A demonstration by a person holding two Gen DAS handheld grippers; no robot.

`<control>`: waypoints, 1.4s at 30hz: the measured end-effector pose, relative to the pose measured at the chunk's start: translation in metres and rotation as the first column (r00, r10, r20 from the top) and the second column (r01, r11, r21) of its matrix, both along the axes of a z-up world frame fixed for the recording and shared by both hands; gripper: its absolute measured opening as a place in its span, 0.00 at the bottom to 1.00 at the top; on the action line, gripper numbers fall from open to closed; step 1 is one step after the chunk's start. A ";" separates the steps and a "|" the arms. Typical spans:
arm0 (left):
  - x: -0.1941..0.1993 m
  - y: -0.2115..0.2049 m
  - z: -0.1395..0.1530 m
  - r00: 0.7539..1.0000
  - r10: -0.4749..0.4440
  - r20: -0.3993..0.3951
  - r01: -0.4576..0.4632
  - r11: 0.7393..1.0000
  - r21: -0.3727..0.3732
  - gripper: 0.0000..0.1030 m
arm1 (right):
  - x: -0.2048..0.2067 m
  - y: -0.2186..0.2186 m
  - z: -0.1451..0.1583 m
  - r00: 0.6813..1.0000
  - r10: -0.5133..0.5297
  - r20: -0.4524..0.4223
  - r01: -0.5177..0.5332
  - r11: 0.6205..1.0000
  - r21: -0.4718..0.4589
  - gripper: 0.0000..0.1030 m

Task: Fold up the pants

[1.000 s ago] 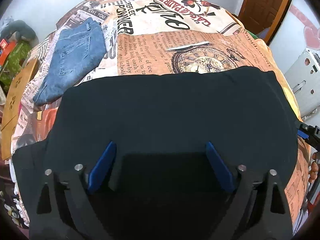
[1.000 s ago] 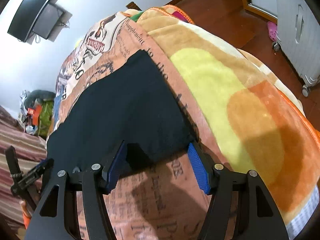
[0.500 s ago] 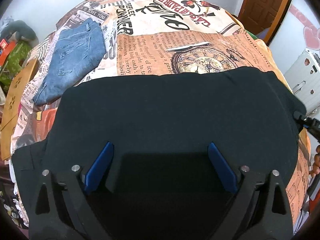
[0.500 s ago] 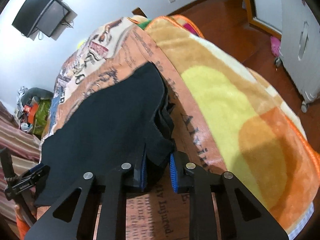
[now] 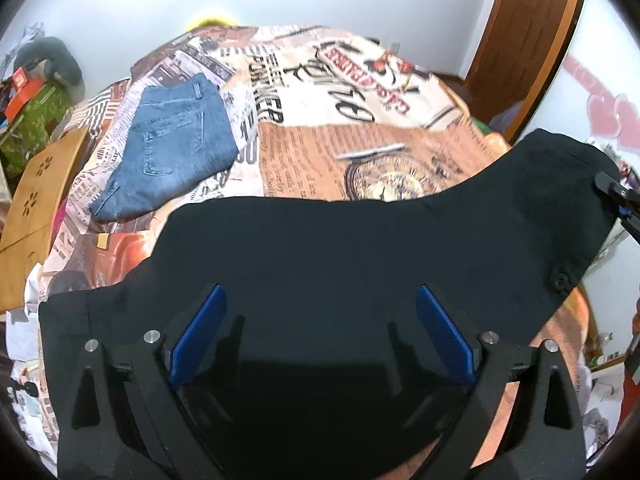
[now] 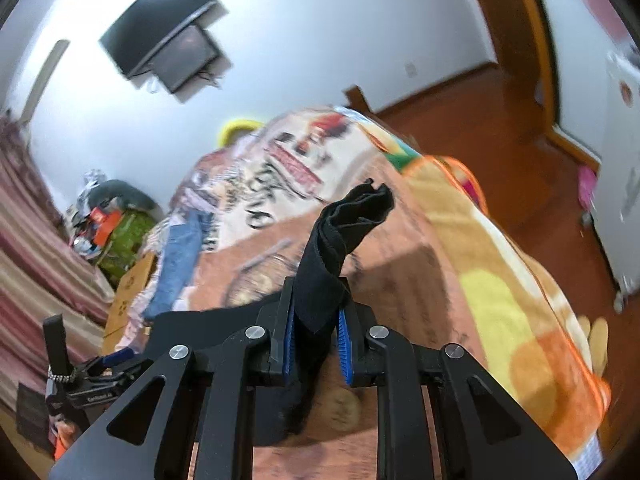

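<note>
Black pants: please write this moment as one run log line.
step: fold | right gripper: shut on black pants, end lifted | left gripper: open over pants | jeans: folded on bed

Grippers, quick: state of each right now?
Left gripper: open, fingers spread over the black pants, gripping nothing.
Right gripper: closed on a bunched edge of the black pants, lifted off the bed.

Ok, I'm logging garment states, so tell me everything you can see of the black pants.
The black pants are plain, dark, matte woven-looking fabric, spread wide across the printed bedspread. One end is lifted off the bed, bunched and pinched in the right gripper, its tip sticking up past the fingers. A small dark button shows near the raised edge. The left gripper hangs open above the flat part; contact there cannot be told.
</note>
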State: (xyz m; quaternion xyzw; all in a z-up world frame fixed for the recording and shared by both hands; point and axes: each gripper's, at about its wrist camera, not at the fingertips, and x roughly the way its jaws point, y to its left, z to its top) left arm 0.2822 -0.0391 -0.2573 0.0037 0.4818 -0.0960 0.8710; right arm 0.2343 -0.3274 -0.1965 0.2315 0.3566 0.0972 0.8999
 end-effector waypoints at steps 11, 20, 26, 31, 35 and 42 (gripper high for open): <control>-0.030 0.047 0.004 0.998 0.041 0.050 -0.041 0.999 -0.007 0.94 | 0.025 0.101 0.032 0.974 0.219 0.056 -0.212 0.971 -0.105 0.15; -0.044 0.092 -0.001 0.990 0.131 0.043 -0.130 0.991 -0.030 0.94 | 0.035 0.209 -0.016 0.888 0.452 -0.084 -0.460 0.877 -0.139 0.15; -0.049 0.108 -0.006 0.984 0.175 0.022 -0.174 0.984 -0.027 0.94 | 0.021 0.262 -0.067 0.796 0.561 -0.227 -0.601 0.776 -0.189 0.18; -0.046 0.108 -0.006 0.983 0.183 0.020 -0.183 0.983 -0.011 0.94 | 0.015 0.265 -0.066 0.760 0.598 -0.254 -0.645 0.744 -0.177 0.30; -0.036 0.099 0.003 0.985 0.172 0.033 -0.172 0.985 -0.004 0.94 | 0.014 0.251 -0.058 0.751 0.612 -0.248 -0.650 0.750 -0.119 0.39; -0.011 0.065 0.022 0.992 0.095 0.085 -0.096 0.995 0.012 0.94 | 0.018 0.207 -0.032 0.821 0.548 -0.163 -0.570 0.802 -0.176 0.41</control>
